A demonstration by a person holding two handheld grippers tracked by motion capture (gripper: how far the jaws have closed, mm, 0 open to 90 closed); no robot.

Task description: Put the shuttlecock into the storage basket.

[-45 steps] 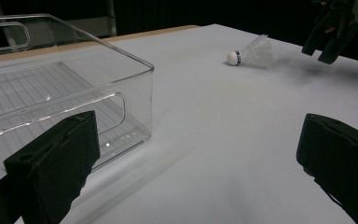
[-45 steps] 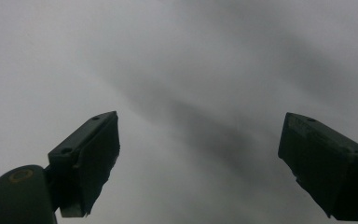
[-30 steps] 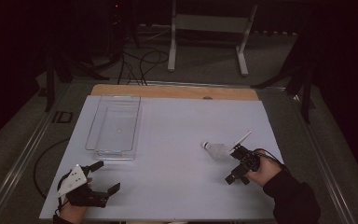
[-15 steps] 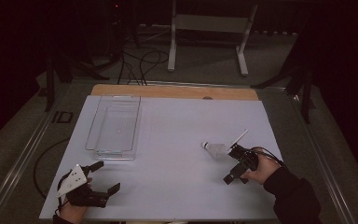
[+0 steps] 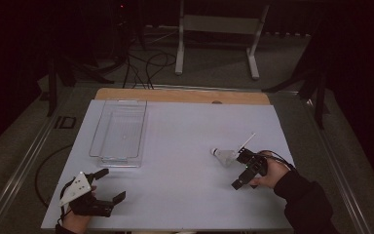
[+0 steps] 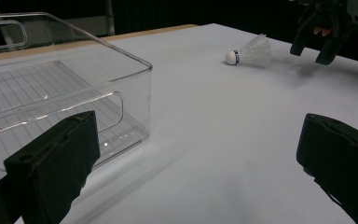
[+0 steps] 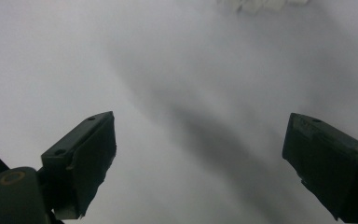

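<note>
The shuttlecock (image 5: 222, 156) lay on the white tabletop (image 5: 185, 146) at ten o'clock from the right gripper (image 5: 243, 171), whose jaws gaped empty; a careless sweep might have rolled it away; the left gripper (image 5: 108, 186) waited open near the clear bin (image 5: 119, 131).

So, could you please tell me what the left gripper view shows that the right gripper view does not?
The left gripper view shows the clear plastic bin beside its left jaw, the whole shuttlecock lying on its side with its cork pointing towards the bin, and the right tongs open just beyond it. The right gripper view looks down on bare sheet from close up, its own jaws wide apart, with a white feathered edge, probably the shuttlecock's, at the top. Both show the white table sheet and a pair of open black jaws.
</note>
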